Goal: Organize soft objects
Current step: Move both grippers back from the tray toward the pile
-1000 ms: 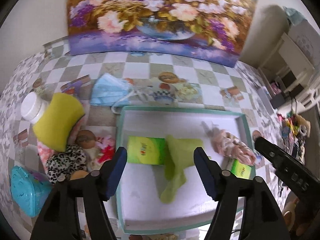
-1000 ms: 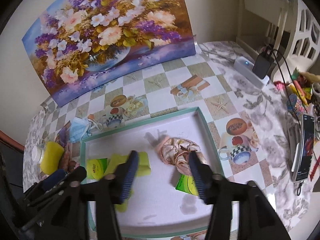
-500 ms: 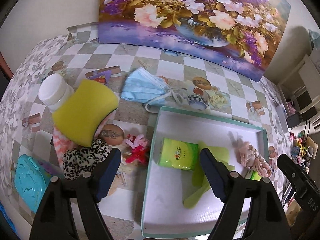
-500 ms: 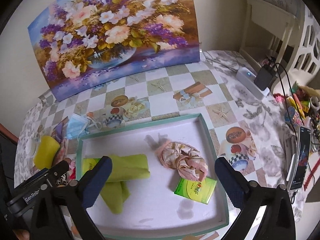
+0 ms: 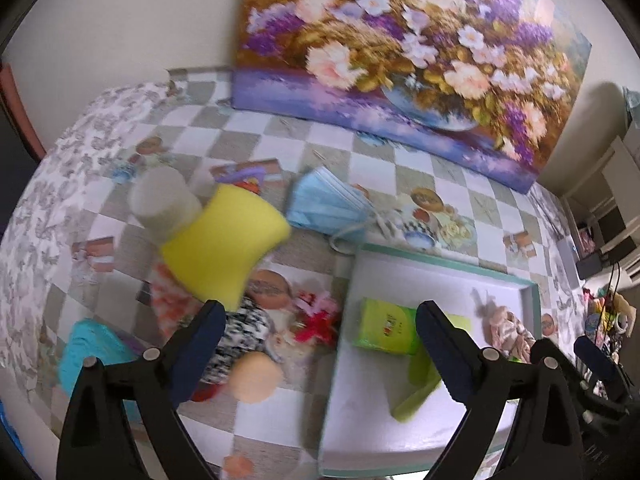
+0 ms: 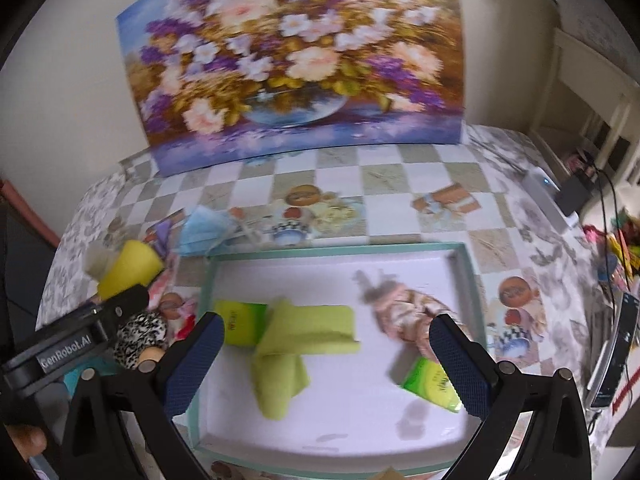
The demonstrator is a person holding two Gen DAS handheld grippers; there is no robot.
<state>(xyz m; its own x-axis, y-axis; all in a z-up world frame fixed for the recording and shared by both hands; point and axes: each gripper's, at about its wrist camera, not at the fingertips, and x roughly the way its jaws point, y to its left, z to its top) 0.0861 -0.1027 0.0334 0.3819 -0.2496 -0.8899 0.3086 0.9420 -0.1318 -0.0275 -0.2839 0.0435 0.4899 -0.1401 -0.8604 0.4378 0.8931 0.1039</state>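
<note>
Big flower painting [image 6: 296, 64] leaning against the wall at the far edge of the table, which has a checkered tablecloth [image 6: 384, 172] with teacup prints. On the far left there's a white plastic bottle [image 5: 160, 204], and nearer on that side a teal case [image 5: 92, 352]. Off to the right, a white power strip [image 6: 546, 196] with a black charger [image 6: 574, 196] plugged in, plus a phone [image 6: 614, 356] near the right edge.
</note>
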